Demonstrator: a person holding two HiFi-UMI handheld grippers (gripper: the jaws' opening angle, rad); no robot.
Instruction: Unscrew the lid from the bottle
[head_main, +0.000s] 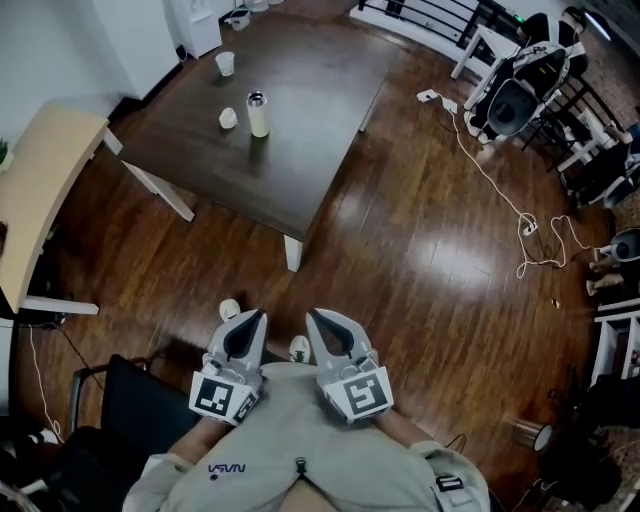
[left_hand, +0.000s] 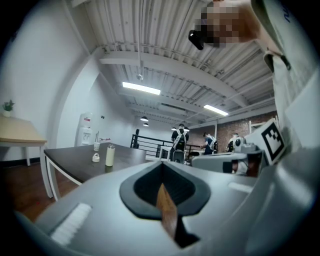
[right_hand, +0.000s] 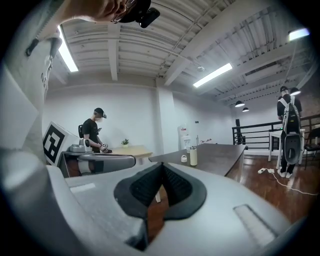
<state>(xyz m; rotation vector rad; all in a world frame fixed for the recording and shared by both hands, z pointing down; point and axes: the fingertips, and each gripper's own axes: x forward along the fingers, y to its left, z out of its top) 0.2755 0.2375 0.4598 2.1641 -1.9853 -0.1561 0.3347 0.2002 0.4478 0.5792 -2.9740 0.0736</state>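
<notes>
A pale cream bottle (head_main: 259, 115) with a silver lid stands upright on the dark table (head_main: 300, 150), far ahead of me. It also shows small in the left gripper view as the bottle (left_hand: 110, 155) and in the right gripper view as the bottle (right_hand: 193, 156). My left gripper (head_main: 258, 316) and right gripper (head_main: 312, 316) are held side by side close to my chest, well short of the table. Both are shut with nothing between their jaws.
A small white cap-like object (head_main: 228, 118) sits left of the bottle and a white cup (head_main: 225, 63) stands farther back. A light wooden desk (head_main: 40, 190) is at the left, a black chair (head_main: 140, 410) at lower left. Cables (head_main: 500, 190) trail across the wooden floor at right.
</notes>
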